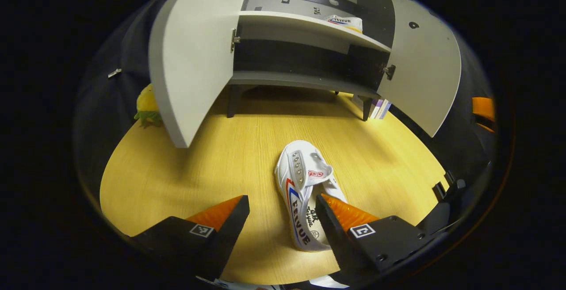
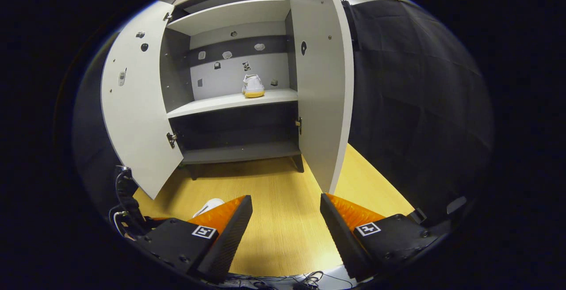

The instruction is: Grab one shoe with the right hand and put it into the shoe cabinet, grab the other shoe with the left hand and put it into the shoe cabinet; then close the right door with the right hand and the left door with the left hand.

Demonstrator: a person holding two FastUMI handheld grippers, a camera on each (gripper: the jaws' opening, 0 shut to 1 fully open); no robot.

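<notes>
A: Where's your left gripper (image 1: 283, 212) rn?

B: Low over the yellow wood floor (image 1: 185, 170), jaws spread wide, nothing clamped. The white shoe (image 1: 305, 192) lies on the floor between your fingers, nearer the right one; that fingertip (image 1: 336, 206) overlaps the heel end. Can't tell if it's touching or just above it.

A: Which way's the shoe lying?

B: Toe pointing far, toward the cabinet (image 1: 305, 51), heel near you, opening facing up and tipped a bit to the right.

A: And the cabinet?

B: Both doors swung open. Left door (image 1: 190, 55) sticks out toward you on the left, right door (image 1: 420, 69) on the right. The other shoe (image 1: 345, 22) already sits on the middle shelf (image 1: 309, 27), right side. Bottom shelf looks dark and bare.

A: Your right gripper (image 2: 285, 219)?

B: Also released, jaws well apart, holding nothing, over bare floor in front of the cabinet. In the right gripper view the shelved shoe (image 2: 253, 85) stands near the back wall, heel toward you, on the right part of that shelf. A bit of the floor shoe (image 2: 210, 204) peeks out behind your left fingertip there.

A: Anything else around?

B: Some yellow-green toy (image 1: 147, 106) on the floor left of the left door, prob. a pineapple, hard to say. A few books (image 1: 380, 108) stand by the cabinet's far right leg.
</notes>
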